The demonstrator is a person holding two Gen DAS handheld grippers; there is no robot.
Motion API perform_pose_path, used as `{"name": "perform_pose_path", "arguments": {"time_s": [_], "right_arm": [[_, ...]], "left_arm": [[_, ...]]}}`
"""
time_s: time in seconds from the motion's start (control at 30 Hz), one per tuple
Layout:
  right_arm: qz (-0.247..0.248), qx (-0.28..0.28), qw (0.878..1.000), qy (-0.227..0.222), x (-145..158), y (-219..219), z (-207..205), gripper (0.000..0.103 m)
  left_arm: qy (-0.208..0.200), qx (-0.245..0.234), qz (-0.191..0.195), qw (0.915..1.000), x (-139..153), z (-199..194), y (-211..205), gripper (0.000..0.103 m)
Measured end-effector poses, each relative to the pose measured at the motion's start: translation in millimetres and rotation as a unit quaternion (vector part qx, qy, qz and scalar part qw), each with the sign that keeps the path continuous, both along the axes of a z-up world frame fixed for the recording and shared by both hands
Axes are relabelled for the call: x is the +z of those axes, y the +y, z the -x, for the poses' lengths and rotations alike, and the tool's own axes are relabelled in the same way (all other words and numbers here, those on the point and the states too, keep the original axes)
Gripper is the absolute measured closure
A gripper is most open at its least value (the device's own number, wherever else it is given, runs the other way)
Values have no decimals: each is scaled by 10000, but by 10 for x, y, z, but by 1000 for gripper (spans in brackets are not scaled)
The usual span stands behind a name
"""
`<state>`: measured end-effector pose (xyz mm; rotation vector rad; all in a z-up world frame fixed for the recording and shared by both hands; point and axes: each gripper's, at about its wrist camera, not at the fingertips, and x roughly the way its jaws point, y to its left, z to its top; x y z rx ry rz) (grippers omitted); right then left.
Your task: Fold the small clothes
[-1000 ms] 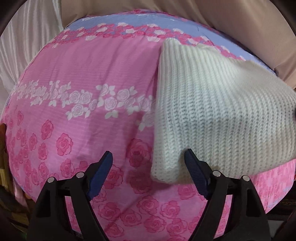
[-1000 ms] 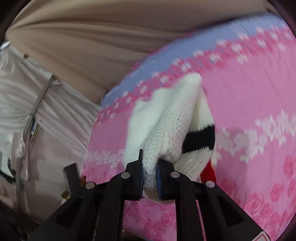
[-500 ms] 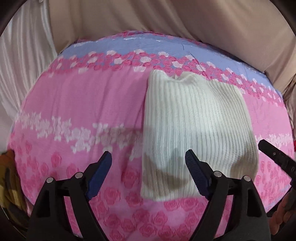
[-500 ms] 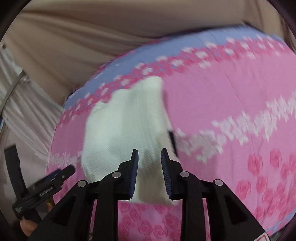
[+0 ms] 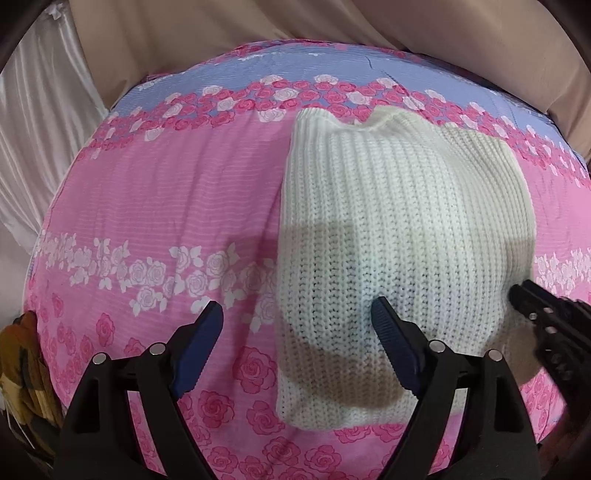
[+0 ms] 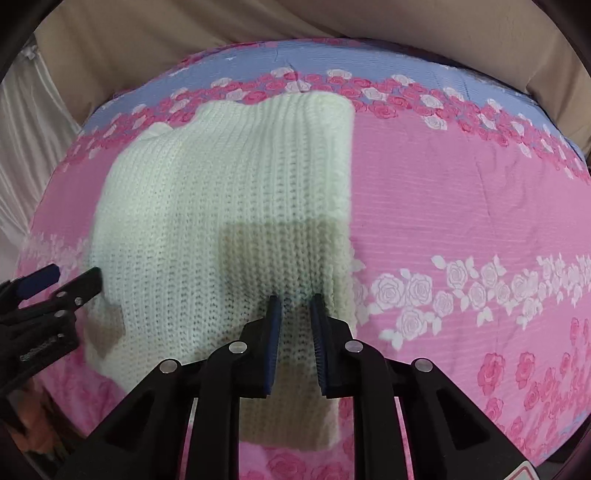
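A cream knitted sweater (image 5: 399,229) lies folded flat on the pink rose-patterned bed sheet (image 5: 166,206). My left gripper (image 5: 299,328) is wide open and empty, hovering above the sweater's near left edge. In the right wrist view the sweater (image 6: 221,206) lies left of centre. My right gripper (image 6: 295,314) is a little open and empty, with a narrow gap between its blue pads, above the sweater's near right part. The right gripper shows at the right edge of the left wrist view (image 5: 546,325); the left gripper shows at the left edge of the right wrist view (image 6: 55,288).
Beige curtain fabric (image 5: 332,22) hangs behind the bed, with white satin cloth (image 5: 33,122) at the left. A brown and yellow object (image 5: 22,369) sits at the bed's lower left edge. A blue band (image 6: 369,62) runs along the sheet's far side.
My right gripper let go of the sweater and opened a little. The sweater dropped and now lies flat. Both grippers drew back above its near edge.
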<state>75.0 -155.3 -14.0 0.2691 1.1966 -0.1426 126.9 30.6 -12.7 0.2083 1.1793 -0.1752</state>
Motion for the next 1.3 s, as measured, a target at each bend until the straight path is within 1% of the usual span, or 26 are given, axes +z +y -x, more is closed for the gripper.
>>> {"name": "perform_pose_path", "arguments": {"time_s": [0.1, 0.17, 0.2, 0.27, 0.33, 0.37, 0.4, 0.43, 0.47, 0.53, 0.6, 0.63, 0.7, 0.77, 0.8, 0.83, 0.87, 0.9, 0.93, 0.97, 1.03, 1.07, 1.13, 1.17, 1.23, 1.3], "right_arm": [[-562, -192, 9976, -354, 284, -56, 82, 85], [-587, -167, 9972, -438, 382, -59, 162, 85], [-592, -153, 9973, -395, 367, -49, 201, 85], [-524, -87, 9985, -111, 213, 2, 254, 85], [-300, -24, 9991, 301, -120, 56, 305, 85], [-225, 21, 9991, 348, -248, 80, 322, 86], [-193, 3, 9994, 273, -229, 93, 337, 86], [-230, -19, 9993, 303, -174, 96, 330, 86], [-357, -76, 9990, 240, -68, 84, 339, 85], [-574, -150, 9982, -90, 173, 50, 398, 84], [-616, -132, 9972, -407, 377, 43, 430, 84], [-645, -118, 9964, -533, 455, 33, 403, 84], [-663, -122, 9955, -667, 541, -12, 241, 84], [-611, -148, 9953, -742, 541, -107, -48, 84], [-584, -169, 9960, -659, 483, -150, -195, 84], [-550, -213, 9974, -423, 334, -198, -368, 84], [-505, -238, 9984, 10, 90, -245, -539, 84], [-485, -254, 9980, 313, -118, -300, -648, 84], [-514, -337, 9979, 198, -199, -372, -687, 83], [-638, -390, 9971, 101, -179, -433, -697, 82], [-1004, -622, 9930, 104, -76, -506, -614, 82], [-1101, -657, 9917, -11, 32, -507, -501, 82], [-924, -638, 9931, -338, 253, -488, -217, 81], [-739, -625, 9941, -490, 369, -448, 17, 76], [-602, -655, 9949, -468, 430, -384, 379, 75], [-558, -750, 9950, -350, 392, -355, 687, 75]], "left_arm": [[15, 56, 31, 10000, 36, 34, 38, 23], [24, 135, 140, 9998, 90, 88, 84, 24], [-17, 155, 194, 9997, 139, 149, 124, 24], [-35, 185, 182, 9997, 151, 256, 176, 24], [178, 204, 104, 9996, 0, 301, 197, 24], [343, 227, 55, 9991, -114, 296, 203, 24], [568, 270, 59, 9980, -282, 279, 213, 23], [668, 335, 57, 9972, -378, 271, 241, 23], [663, 405, 166, 9968, -376, 277, 284, 23], [587, 458, 295, 9968, -234, 314, 341, 24], [451, 502, 598, 9959, -1, 335, 401, 25], [346, 537, 818, 9946, 129, 313, 418, 25], [90, 566, 1001, 9933, 322, 177, 379, 25], [-127, 479, 887, 9948, 394, -69, 246, 24], [-261, 475, 634, 9965, 345, -236, 155, 24], [-272, 453, 415, 9977, 262, -356, 78, 24], [-171, 406, 166, 9989, 121, -470, 4, 24], [33, 352, -17, 9994, -62, -573, -55, 23], [153, 349, -34, 9993, -189, -606, -65, 21], [127, 383, 1, 9992, -237, -628, -39, 18], [80, 459, 68, 9989, -178, -598, 25, 18], [44, 482, 186, 9987, -98, -543, 77, 19], [-87, 434, 257, 9987, 65, -366, 132, 20], [-192, 376, 286, 9987, 155, -228, 193, 20], [-299, 311, 333, 9985, 272, -4, 278, 20], [-353, 340, 376, 9981, 316, 259, 351, 17]]}}
